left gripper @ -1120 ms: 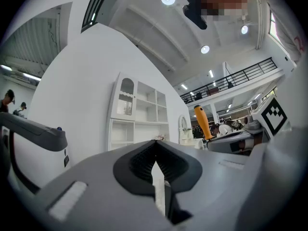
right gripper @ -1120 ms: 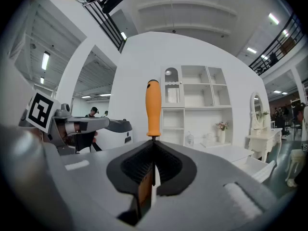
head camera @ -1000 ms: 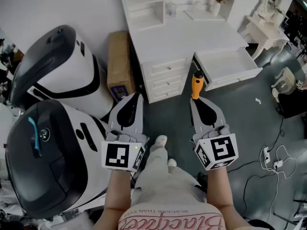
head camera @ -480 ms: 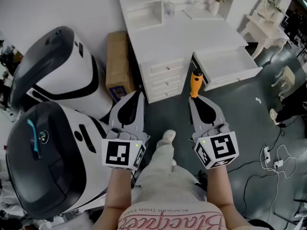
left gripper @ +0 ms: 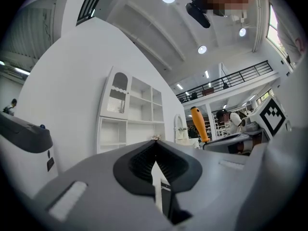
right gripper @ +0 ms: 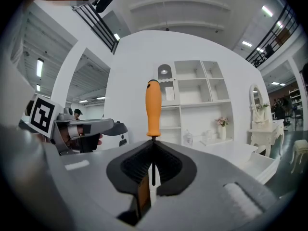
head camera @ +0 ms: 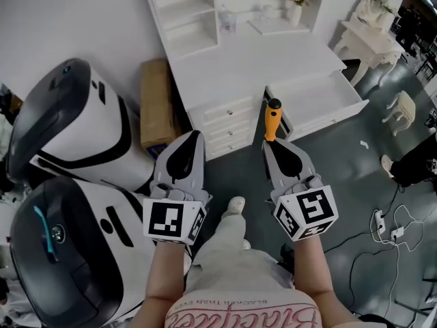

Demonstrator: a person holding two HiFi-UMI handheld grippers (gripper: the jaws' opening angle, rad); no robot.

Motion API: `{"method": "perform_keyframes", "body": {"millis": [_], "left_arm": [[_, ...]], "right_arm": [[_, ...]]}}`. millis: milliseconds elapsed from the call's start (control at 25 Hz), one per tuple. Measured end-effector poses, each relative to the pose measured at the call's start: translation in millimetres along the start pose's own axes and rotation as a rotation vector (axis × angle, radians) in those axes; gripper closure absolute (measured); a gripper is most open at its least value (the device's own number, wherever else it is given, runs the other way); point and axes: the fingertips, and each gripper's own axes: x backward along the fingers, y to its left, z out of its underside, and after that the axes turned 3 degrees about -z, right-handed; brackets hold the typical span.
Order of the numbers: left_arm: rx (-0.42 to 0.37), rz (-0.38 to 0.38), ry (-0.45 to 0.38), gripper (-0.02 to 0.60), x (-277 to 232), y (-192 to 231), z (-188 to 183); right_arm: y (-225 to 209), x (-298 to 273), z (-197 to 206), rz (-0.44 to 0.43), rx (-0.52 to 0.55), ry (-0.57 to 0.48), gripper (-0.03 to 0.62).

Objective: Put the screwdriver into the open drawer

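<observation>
Pinching the screwdriver [head camera: 272,119] by its shaft in the right gripper [head camera: 273,142], short of the open drawer [head camera: 319,96], with the left gripper [head camera: 195,137] pressed together, empty. Might pivot or slip from so slim a hold.

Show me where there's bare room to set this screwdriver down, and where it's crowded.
The open drawer looks bare inside, between its white walls. The desk top is bare from the drawer back to the vase. Left is crowded: cardboard box and two large machines. The right gripper holds the screwdriver.
</observation>
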Motion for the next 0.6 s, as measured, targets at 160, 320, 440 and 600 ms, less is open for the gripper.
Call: {"method": "perform_keyframes", "body": {"millis": [160, 320, 440, 600], "left_arm": [[-0.008, 0.021, 0.015, 0.571, -34, 5, 8], [0.02, -0.001, 0.019, 0.571, -69, 23, 14], [0.042, -0.022, 0.017, 0.571, -93, 40, 18], [0.069, -0.042, 0.013, 0.571, -121, 63, 24]], "right_arm": [[-20, -29, 2, -0.01, -0.024, 0.013, 0.582], [-39, -62, 1, -0.019, -0.023, 0.027, 0.582], [-54, -85, -1, -0.023, -0.002, 0.043, 0.582], [-72, -114, -4, -0.022, 0.005, 0.056, 0.582]]}}
